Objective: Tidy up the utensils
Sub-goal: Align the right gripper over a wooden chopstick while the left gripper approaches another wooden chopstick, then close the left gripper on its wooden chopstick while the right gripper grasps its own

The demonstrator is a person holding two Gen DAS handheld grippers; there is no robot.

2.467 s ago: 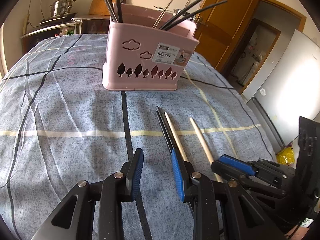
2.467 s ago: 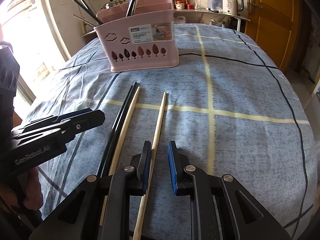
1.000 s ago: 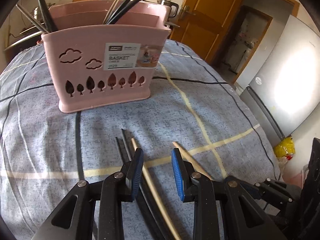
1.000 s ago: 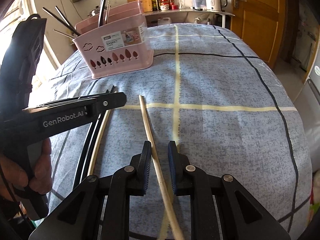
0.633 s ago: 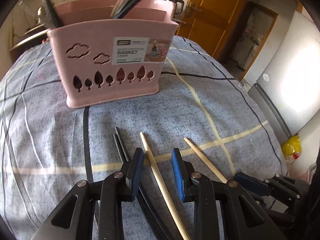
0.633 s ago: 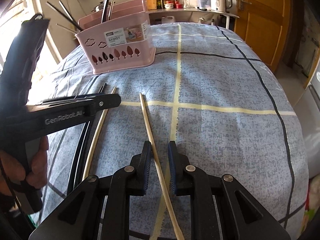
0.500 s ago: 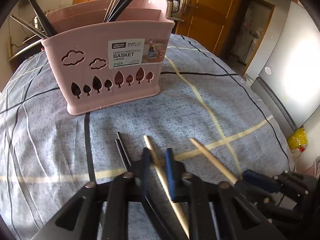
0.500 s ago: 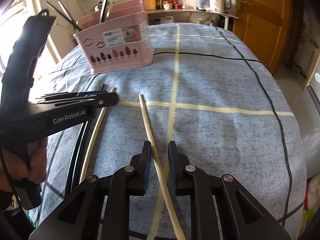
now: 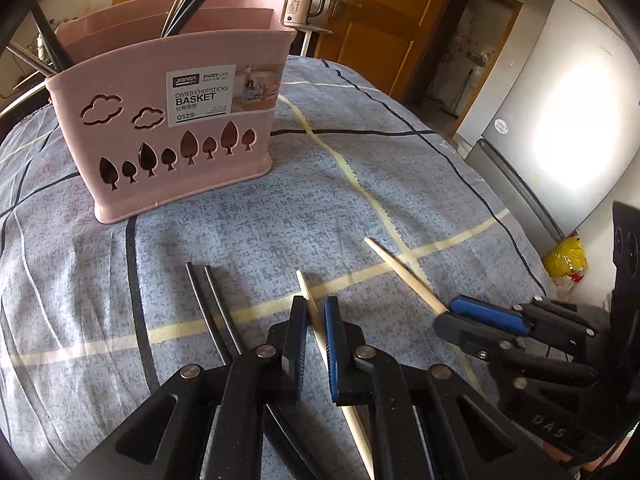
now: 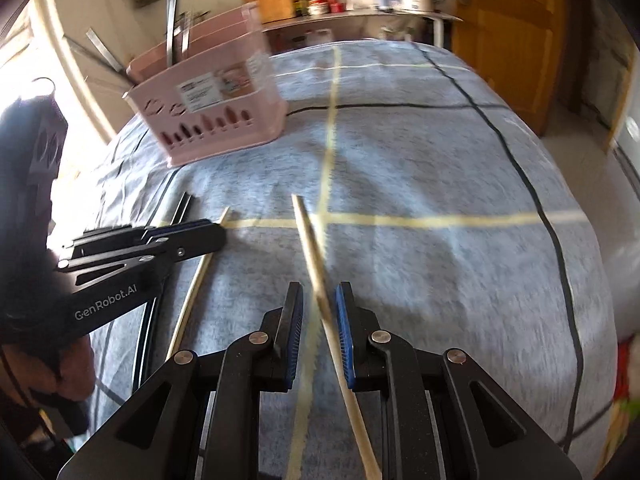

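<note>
A: What's the biggest thing in view?
B: A blue checked tablecloth [image 9: 400, 184] with black and cream lines covers the table. On it, toward the far side, stands a pink divided chopsticks basket [image 9: 168, 128], upright, with dark and metal sticks already leaning out of its compartments.

A: And the loose utensils?
B: A pair of black chopsticks [image 9: 212, 300] lies side by side on the cloth, nearest the left edge of the group. Just right of them lies one wooden chopstick [image 9: 310, 304], and further right a second wooden chopstick [image 10: 308, 240], apart from the first.

A: The left gripper?
B: The left gripper [image 9: 316, 340] has just been closing, and its blue pads now pinch the first wooden chopstick, whose tip sticks out ahead of them toward the basket.

A: The right one?
B: The right gripper [image 10: 318, 332] grasps the second wooden chopstick, which lies against its right pad and slants up off the cloth; that view is blurred
</note>
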